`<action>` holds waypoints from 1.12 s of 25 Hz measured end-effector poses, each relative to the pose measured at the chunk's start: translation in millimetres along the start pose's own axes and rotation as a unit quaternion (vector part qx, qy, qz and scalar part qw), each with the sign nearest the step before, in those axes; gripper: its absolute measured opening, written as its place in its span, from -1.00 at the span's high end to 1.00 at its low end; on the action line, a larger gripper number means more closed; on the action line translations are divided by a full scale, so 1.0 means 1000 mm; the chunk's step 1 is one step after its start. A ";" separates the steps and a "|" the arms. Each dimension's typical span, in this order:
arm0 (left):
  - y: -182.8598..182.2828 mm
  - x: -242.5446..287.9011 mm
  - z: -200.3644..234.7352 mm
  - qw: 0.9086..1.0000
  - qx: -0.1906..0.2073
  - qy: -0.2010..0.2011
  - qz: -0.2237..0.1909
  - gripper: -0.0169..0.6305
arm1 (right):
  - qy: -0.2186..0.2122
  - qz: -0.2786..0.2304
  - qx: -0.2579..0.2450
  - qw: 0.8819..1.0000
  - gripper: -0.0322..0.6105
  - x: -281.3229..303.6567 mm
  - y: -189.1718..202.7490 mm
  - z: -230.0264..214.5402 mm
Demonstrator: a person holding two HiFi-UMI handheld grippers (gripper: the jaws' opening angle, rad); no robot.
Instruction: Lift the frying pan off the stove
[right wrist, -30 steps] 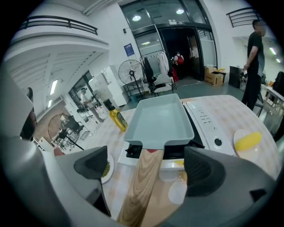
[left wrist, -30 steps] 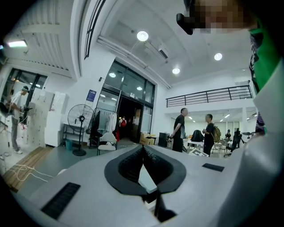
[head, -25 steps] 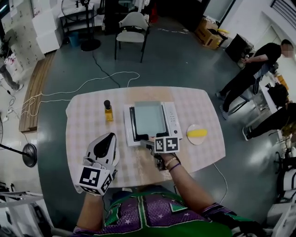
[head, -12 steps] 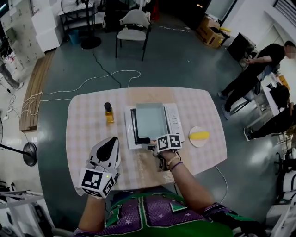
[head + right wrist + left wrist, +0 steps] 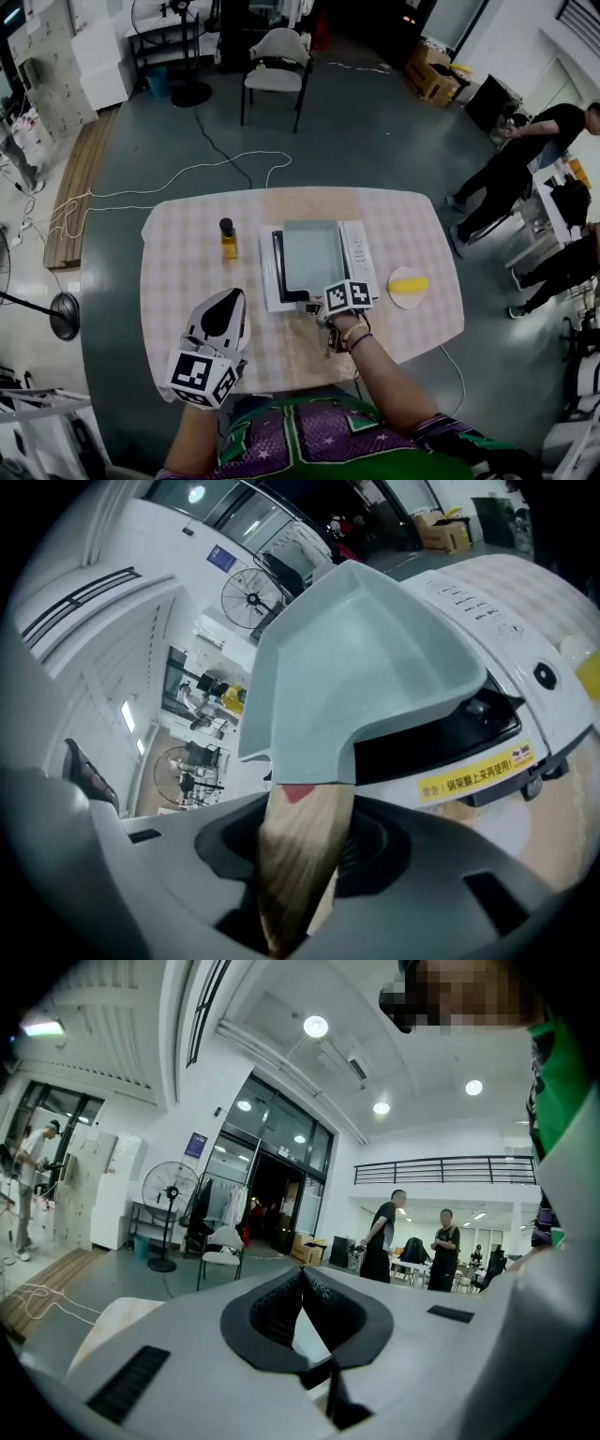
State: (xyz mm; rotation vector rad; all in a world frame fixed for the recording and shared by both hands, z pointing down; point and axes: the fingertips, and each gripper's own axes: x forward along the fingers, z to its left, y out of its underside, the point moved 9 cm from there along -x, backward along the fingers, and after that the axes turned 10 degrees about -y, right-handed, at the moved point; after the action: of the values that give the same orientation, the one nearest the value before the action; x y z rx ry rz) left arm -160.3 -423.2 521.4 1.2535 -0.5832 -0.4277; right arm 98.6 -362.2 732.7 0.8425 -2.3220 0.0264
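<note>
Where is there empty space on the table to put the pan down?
Most room: the table left of the oil bottle, out to its left edge. Also the far strip behind the stove, and the far right corner beyond the plate. The middle is crowded: the stove carries the frying pan, plate close on its right.

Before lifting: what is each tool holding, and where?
Right tool, jaws just closing in, grips the grey square frying pan by its pale wooden handle; left tool holds nothing.
</note>
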 end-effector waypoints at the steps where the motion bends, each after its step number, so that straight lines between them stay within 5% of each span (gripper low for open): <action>1: 0.000 -0.001 0.001 1.000 0.000 0.000 0.000 0.88 | 0.000 -0.003 -0.001 1.000 0.36 0.001 0.000 0.000; 16: -0.015 -0.057 0.002 0.999 0.014 -0.028 -0.015 0.88 | -0.024 -0.052 -0.004 0.998 0.43 -0.012 0.025 0.007; 28: -0.014 -0.127 -0.008 0.999 0.024 -0.030 -0.030 0.88 | -0.019 -0.090 -0.076 0.993 0.43 -0.053 0.076 0.050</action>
State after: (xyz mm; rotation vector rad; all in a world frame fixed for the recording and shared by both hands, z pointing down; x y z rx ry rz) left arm -254.4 -344.3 484.1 1.3094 -0.6108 -0.5050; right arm 55.9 -283.5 676.8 0.9783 -2.2409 -0.2444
